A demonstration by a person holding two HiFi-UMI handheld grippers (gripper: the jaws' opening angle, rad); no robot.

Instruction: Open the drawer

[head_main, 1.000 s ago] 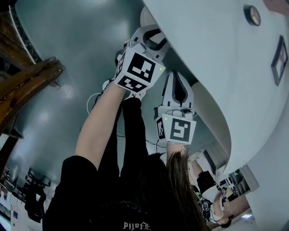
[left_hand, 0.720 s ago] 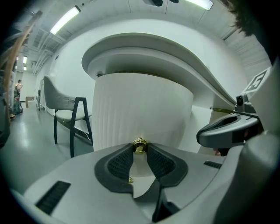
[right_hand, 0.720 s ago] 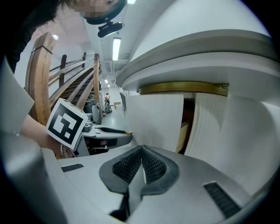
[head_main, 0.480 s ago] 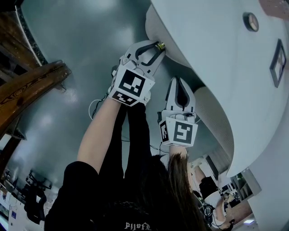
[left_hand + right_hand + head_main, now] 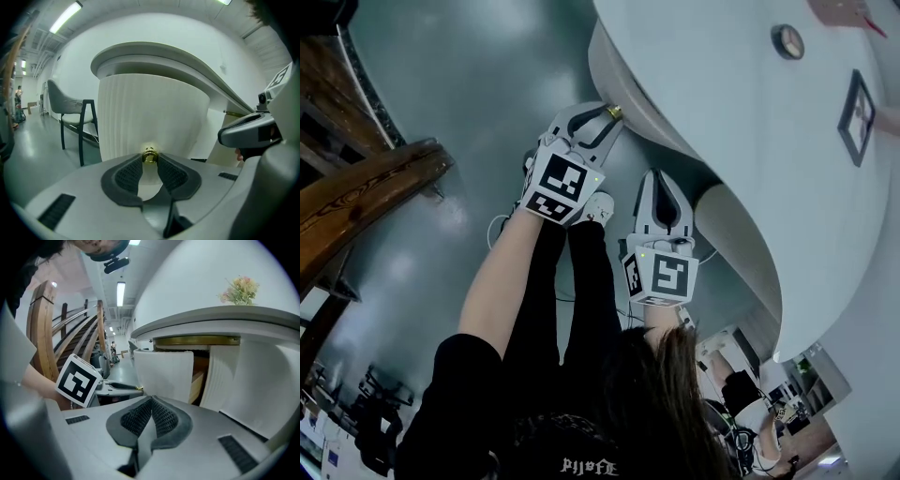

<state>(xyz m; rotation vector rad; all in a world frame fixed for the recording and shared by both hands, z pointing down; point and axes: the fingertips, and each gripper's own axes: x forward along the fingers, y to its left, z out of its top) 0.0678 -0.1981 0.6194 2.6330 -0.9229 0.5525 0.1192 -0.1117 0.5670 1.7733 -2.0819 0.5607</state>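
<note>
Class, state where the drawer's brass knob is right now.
The brass knob sits at the centre of the left gripper view, gripped by the left tool, on the ribbed white drawer front.

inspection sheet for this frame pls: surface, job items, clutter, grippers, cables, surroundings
Surface: white curved desk top, with the drawer under its edge.
Job's things: ribbed white drawer partly out, wooden side showing; brass knob on its front.
Clutter: small round object, framed picture and flowers on the desk top.
Grippers: left gripper shut on the brass knob; right gripper shut, nothing between its jaws, facing the drawer.
Cables: white cable on the floor by the person's feet.
Surroundings: grey floor, wooden stair rail, chair.
</note>
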